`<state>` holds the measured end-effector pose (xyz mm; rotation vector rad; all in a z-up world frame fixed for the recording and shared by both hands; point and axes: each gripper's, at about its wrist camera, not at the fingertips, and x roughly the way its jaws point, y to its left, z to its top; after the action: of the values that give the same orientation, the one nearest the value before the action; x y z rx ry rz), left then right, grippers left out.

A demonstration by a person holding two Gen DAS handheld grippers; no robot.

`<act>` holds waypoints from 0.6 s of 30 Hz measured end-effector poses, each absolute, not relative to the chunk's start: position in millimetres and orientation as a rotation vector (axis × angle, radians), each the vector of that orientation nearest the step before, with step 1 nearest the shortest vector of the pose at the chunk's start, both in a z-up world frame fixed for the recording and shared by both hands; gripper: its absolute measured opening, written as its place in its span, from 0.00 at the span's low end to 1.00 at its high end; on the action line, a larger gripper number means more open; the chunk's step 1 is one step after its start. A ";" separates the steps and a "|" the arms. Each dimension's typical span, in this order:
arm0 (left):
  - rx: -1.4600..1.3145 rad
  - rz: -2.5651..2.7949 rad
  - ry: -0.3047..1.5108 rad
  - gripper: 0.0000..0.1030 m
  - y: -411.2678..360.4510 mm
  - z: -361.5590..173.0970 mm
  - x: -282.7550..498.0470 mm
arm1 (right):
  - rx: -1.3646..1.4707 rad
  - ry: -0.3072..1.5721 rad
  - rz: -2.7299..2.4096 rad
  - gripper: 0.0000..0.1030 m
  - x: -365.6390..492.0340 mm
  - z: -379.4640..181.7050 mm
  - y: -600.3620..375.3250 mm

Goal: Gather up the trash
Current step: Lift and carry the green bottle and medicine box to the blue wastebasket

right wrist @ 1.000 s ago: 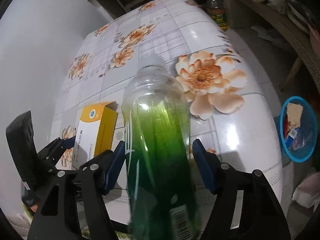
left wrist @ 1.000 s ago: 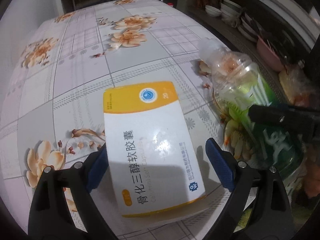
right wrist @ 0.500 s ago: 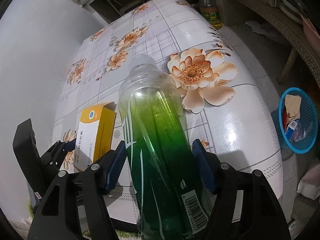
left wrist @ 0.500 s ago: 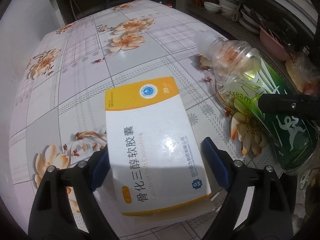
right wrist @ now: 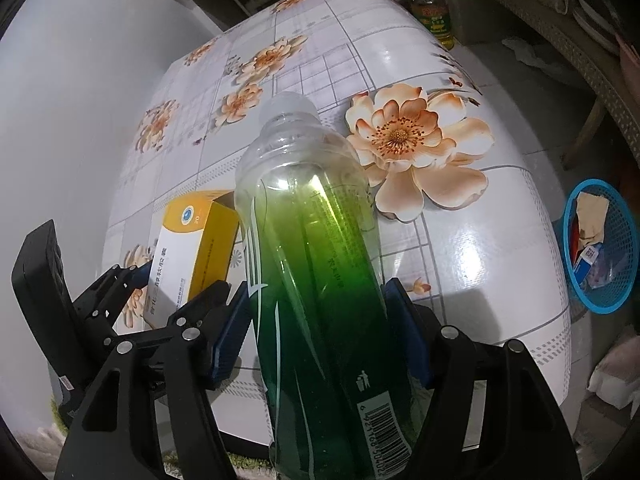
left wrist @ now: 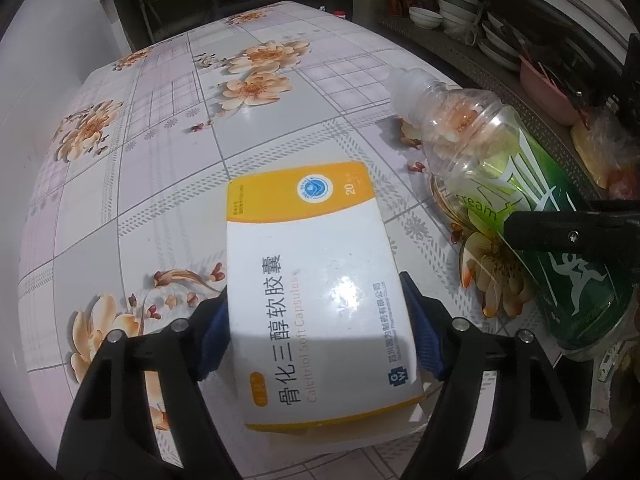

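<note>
While the left hand-held gripper (left wrist: pixel 316 332) closes its jaws around the white and yellow cardboard medicine box (left wrist: pixel 316 276), its blue pads (left wrist: pixel 422 336) touch the box's two long sides near its close end. The box lies flat on the glossy flower-patterned tabletop (left wrist: pixel 160 152). Just to its right, the right hand-held gripper (right wrist: pixel 316 336) is also closing, its blue pads pressed against the sides of the clear plastic bottle with a green label (right wrist: pixel 320 280), which tilts with its capped neck pointing away. Beyond both, the tabletop shows large orange blossoms. On the floor off the right edge stands a blue plastic mesh basket (right wrist: pixel 612 280) holding scraps of paper and packaging. Farther back, a yellow oil bottle (right wrist: pixel 432 12) stands on the floor.
</note>
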<state>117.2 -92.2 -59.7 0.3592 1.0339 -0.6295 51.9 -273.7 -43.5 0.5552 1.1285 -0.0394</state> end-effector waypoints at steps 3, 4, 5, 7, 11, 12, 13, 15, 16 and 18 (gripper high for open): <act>0.356 -0.630 1.030 0.69 -91.6 -59.3 117.0 | 0.571 1.119 -0.035 0.60 50.6 -44.1 -274.5; 0.354 -0.631 1.029 0.69 -91.3 -59.3 117.1 | 0.577 1.116 -0.033 0.60 50.0 -44.3 -275.0; 0.353 -0.630 1.029 0.69 -91.1 -59.2 117.0 | 0.581 1.115 -0.032 0.60 49.6 -44.3 -275.3; 0.349 -0.629 1.029 0.69 -90.4 -59.1 117.4 | 0.591 1.110 -0.030 0.59 48.5 -44.3 -276.3; 0.333 -0.627 1.034 0.69 -88.1 -58.5 118.1 | 0.605 1.101 -0.031 0.59 45.5 -44.0 -278.7; 0.329 -0.626 1.035 0.69 -87.2 -58.3 118.6 | 0.609 1.098 -0.031 0.59 45.2 -43.8 -279.1; 0.324 -0.624 1.035 0.69 -86.4 -57.7 119.1 | 0.617 1.094 -0.028 0.59 43.6 -43.5 -280.1; 0.313 -0.624 1.032 0.69 -85.2 -56.0 118.9 | 0.629 1.082 -0.020 0.59 41.0 -42.4 -281.8; 0.309 -0.625 1.028 0.69 -84.6 -54.6 119.0 | 0.635 1.073 -0.016 0.59 39.6 -41.0 -282.6; 0.307 -0.627 1.016 0.69 -84.8 -50.3 118.9 | 0.644 1.054 -0.013 0.59 36.6 -37.8 -284.4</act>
<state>118.9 -84.8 -50.3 0.3067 1.0163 -0.6271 36.6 -284.4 -37.8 0.6443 1.0537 -0.0128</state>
